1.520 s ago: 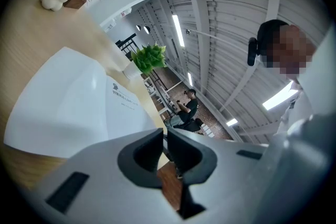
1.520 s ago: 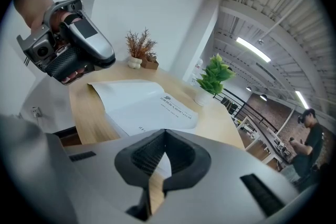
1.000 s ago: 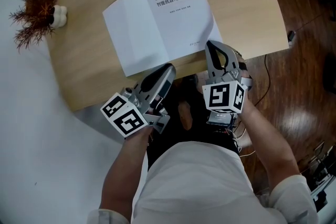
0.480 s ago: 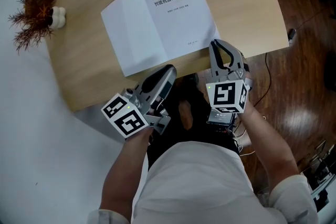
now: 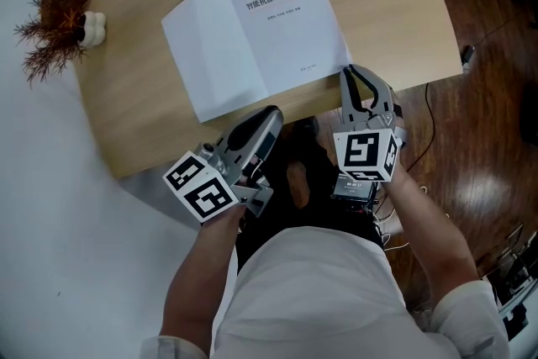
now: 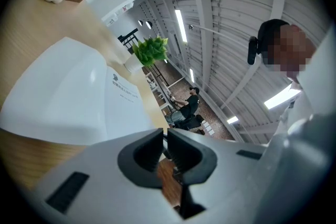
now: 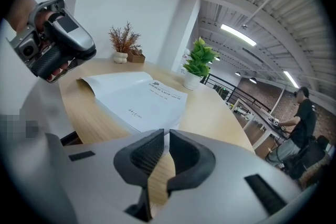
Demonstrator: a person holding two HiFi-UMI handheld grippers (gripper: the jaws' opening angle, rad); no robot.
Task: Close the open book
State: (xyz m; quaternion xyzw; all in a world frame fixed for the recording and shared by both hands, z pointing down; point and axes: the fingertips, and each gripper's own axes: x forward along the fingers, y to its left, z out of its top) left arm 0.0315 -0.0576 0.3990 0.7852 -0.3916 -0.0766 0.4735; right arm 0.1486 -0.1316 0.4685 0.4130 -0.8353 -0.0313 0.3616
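Note:
An open book (image 5: 252,29) lies flat on the wooden table (image 5: 395,4), with a blank left page and a printed title page on the right. My right gripper (image 5: 351,73) is shut and empty at the table's near edge, its tips just beside the book's near right corner. In the right gripper view the book (image 7: 136,94) lies just beyond the shut right gripper (image 7: 166,134). My left gripper (image 5: 271,113) is also shut on nothing and sits just off the near edge, below the book's spine. The left gripper view looks low across the white pages of the book (image 6: 79,97) past the left gripper (image 6: 165,132).
A dried-twig ornament (image 5: 55,21) stands at the table's far left corner. A green potted plant (image 7: 198,63) is at the far side. Wooden floor with cables (image 5: 479,122) lies to the right. A person (image 7: 302,118) sits far off.
My right gripper has drifted a little to the right along the table's near edge, off the book's corner. The left gripper and the book have stayed put.

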